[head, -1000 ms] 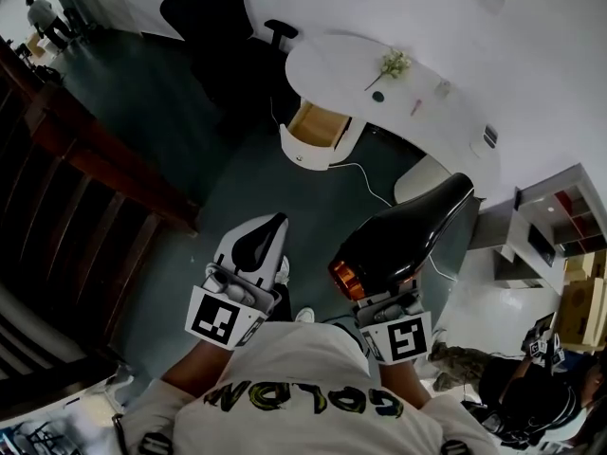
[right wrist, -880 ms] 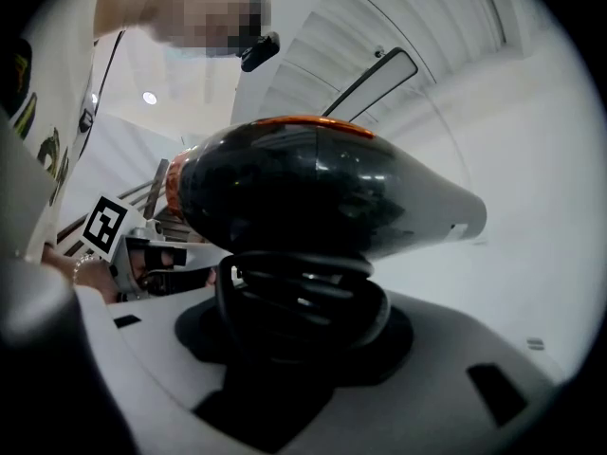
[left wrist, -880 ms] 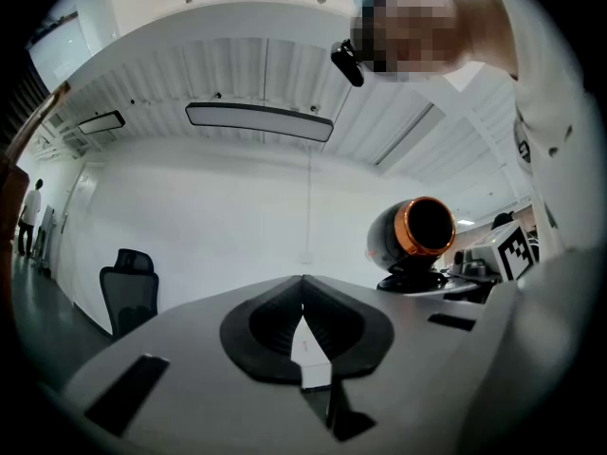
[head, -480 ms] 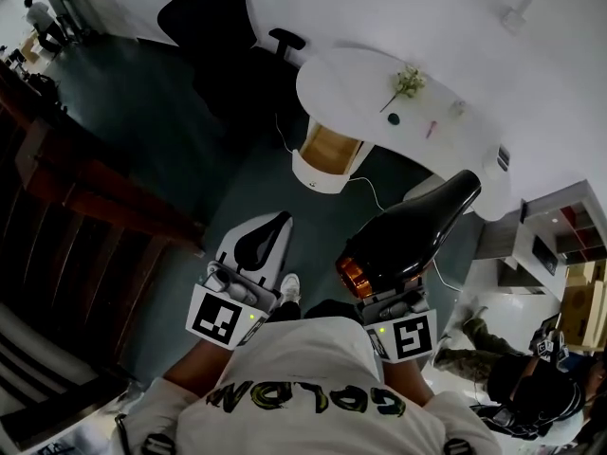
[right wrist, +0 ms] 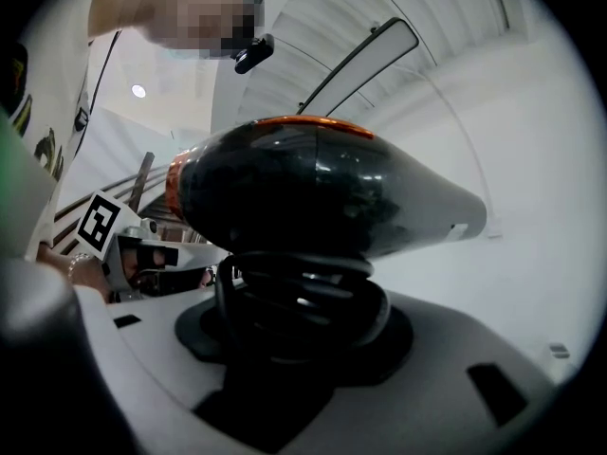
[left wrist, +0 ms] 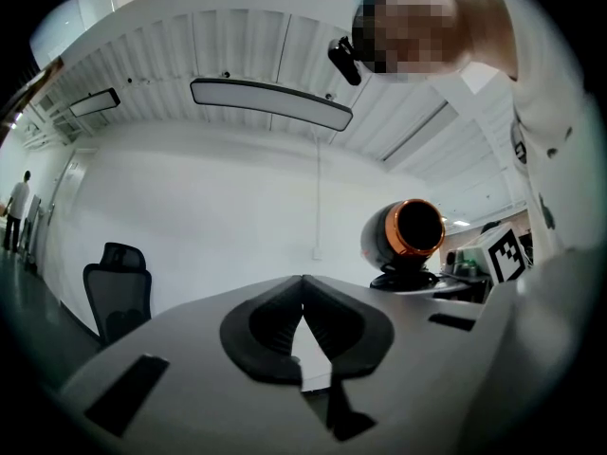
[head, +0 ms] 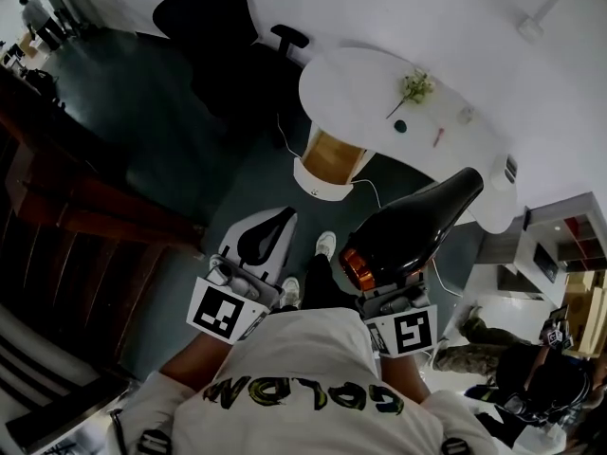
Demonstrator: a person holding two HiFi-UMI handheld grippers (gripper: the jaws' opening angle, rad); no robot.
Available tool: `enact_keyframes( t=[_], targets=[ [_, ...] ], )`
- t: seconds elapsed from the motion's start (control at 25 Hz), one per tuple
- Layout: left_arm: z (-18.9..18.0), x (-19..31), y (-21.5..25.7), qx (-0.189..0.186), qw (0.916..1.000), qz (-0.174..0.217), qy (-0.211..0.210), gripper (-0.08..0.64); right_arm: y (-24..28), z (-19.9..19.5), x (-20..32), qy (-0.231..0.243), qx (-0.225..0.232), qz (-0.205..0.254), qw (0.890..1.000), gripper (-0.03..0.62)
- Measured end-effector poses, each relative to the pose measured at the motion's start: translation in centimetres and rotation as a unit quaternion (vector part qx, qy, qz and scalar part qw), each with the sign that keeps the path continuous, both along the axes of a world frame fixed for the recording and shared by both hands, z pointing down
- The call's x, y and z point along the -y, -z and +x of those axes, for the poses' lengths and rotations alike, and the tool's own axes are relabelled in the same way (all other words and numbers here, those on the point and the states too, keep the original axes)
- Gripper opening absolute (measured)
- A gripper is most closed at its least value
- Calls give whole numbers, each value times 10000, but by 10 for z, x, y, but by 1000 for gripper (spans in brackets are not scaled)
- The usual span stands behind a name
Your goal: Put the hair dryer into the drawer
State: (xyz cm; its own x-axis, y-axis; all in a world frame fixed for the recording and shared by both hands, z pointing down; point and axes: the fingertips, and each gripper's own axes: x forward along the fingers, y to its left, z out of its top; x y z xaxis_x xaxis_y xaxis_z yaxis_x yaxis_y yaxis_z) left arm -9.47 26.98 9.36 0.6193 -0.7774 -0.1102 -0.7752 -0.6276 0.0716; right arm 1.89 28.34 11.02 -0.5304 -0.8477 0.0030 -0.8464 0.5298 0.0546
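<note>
The hair dryer (head: 410, 227) is black and glossy with an orange ring at one end. It lies across my right gripper (head: 387, 290), which is shut on its handle and coiled cord (right wrist: 299, 297). The body (right wrist: 322, 197) fills the right gripper view and hides the pads. My left gripper (head: 268, 230) is beside it at the same height. Its dark pads (left wrist: 275, 325) meet at the tips with nothing between them, and the dryer (left wrist: 408, 233) shows to its right. The open drawer (head: 329, 154), wood-coloured inside, juts from the white rounded table (head: 370, 79) ahead.
A black office chair (head: 213, 27) stands left of the table. A plant sprig (head: 413, 85) and small items lie on the tabletop. A white cable (head: 367, 188) trails on the dark floor by the drawer. There is a wooden railing (head: 85, 207) at left and shelving (head: 564, 240) at right.
Both grippers and the dryer have been carried forward toward the table, and the drawer now lies nearer. A shoe has stepped forward between the grippers. The grips are unchanged.
</note>
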Motion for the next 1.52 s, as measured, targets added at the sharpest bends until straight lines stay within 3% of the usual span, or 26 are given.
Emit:
enact_keyframes(
  t=[0.56, 0.96, 1.52],
  targets=[
    [64, 141, -1, 155, 9997, 15, -167, 12, -6, 58, 134, 12, 26, -5, 10000, 244],
    [113, 232, -2, 296, 9996, 12, 3, 12, -11, 109, 226, 231, 5, 2, 9997, 244],
    [101, 290, -6, 235, 9997, -115, -32, 12, -14, 97, 288, 391, -144, -101, 9991, 244]
  ],
)
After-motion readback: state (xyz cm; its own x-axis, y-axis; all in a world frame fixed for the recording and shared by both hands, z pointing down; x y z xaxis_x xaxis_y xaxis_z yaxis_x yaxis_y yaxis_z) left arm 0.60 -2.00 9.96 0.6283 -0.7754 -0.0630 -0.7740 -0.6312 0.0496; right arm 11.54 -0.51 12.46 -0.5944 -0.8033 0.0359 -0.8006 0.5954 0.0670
